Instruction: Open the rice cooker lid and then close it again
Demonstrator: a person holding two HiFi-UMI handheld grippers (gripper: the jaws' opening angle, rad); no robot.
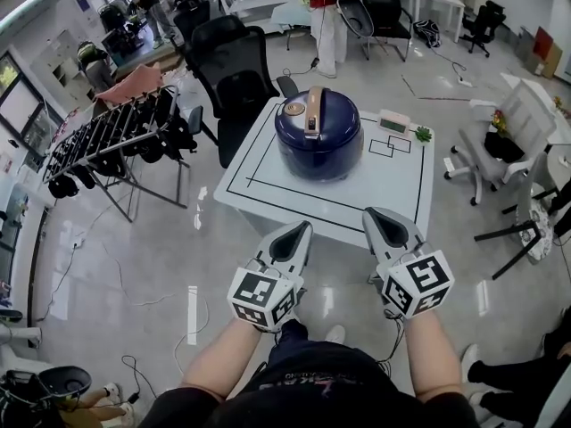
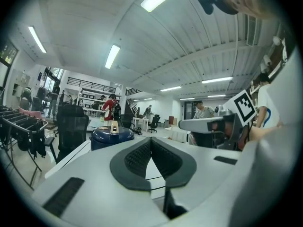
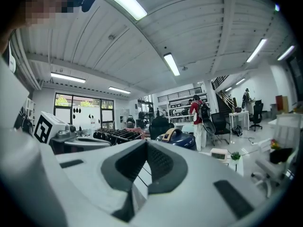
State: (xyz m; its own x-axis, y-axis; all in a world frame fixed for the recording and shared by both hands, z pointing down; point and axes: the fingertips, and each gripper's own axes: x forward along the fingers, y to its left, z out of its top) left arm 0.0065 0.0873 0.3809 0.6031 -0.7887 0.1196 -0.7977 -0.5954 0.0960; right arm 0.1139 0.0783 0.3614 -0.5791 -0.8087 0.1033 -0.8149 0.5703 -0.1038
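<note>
A dark blue round rice cooker point(image 1: 318, 135) with a tan handle strip stands lid down on the white table point(image 1: 259, 199). It also shows in the left gripper view, rice cooker point(image 2: 111, 137), and in the right gripper view, rice cooker point(image 3: 179, 139). My left gripper point(image 1: 306, 228) hovers at the table's near edge, shut and empty, well short of the cooker. My right gripper point(image 1: 368, 214) is beside it, also shut and empty. In their own views the left gripper point(image 2: 151, 139) and right gripper point(image 3: 146, 143) have pads touching.
A small white clock point(image 1: 393, 122) and a tiny green plant point(image 1: 423, 135) sit at the table's far right. A black office chair point(image 1: 234, 69) stands behind the table, a clothes rack point(image 1: 116, 141) to the left, a white chair point(image 1: 500, 145) to the right. A person point(image 1: 323, 12) stands far back.
</note>
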